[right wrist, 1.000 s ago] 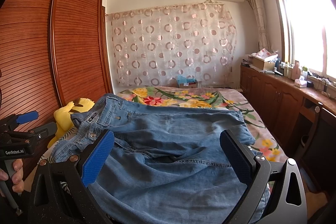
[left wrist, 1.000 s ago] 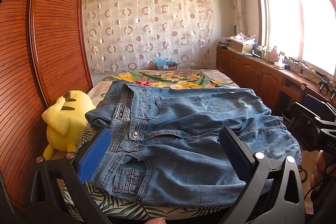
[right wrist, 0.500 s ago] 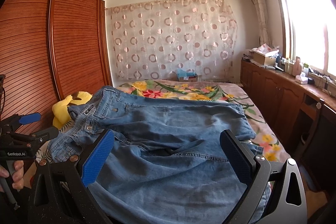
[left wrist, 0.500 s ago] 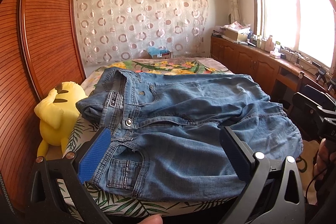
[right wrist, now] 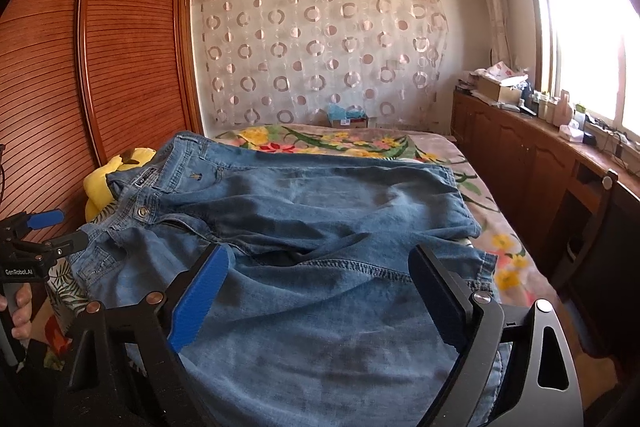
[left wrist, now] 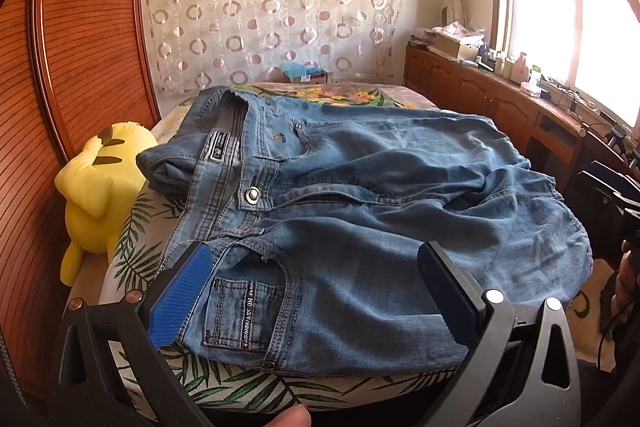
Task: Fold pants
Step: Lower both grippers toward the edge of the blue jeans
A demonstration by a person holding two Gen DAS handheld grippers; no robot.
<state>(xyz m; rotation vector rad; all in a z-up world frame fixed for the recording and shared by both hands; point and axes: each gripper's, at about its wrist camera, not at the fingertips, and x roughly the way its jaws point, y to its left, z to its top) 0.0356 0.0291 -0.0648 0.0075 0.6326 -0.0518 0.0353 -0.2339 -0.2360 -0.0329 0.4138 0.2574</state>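
The jeans (left wrist: pixel 360 211) lie spread across the near end of the bed (left wrist: pixel 248 385), partly folded, with the waistband toward the yellow plush toy (left wrist: pixel 96 195) and the legs doubled over toward the window side. Relative to the jeans, the plush toy sits just beyond the waistband, against the slatted wooden wardrobe (left wrist: pixel 80 39). The metal button (left wrist: pixel 252 195) of the jeans faces up near the waistband, and the front pocket with its printed tab lies at the near edge.

The left claw (left wrist: pixel 316 291) hovers over the pocket corner of the jeans, its jaws spread wide and released, gripping nothing; the blue pad sits just above the waistband edge, and I cannot tell whether it touches the cloth.

The right claw (right wrist: pixel 316 303) hangs over the leg part of the jeans (right wrist: pixel 320 247), on the side away from the waistband. Its jaws have just been closing a little yet stand wide apart, released; denim lies below and between them, but the pads do not press on it.

Beyond the jeans, the floral bedspread (right wrist: pixel 340 143) runs to the circle-patterned curtain (right wrist: pixel 320 47).
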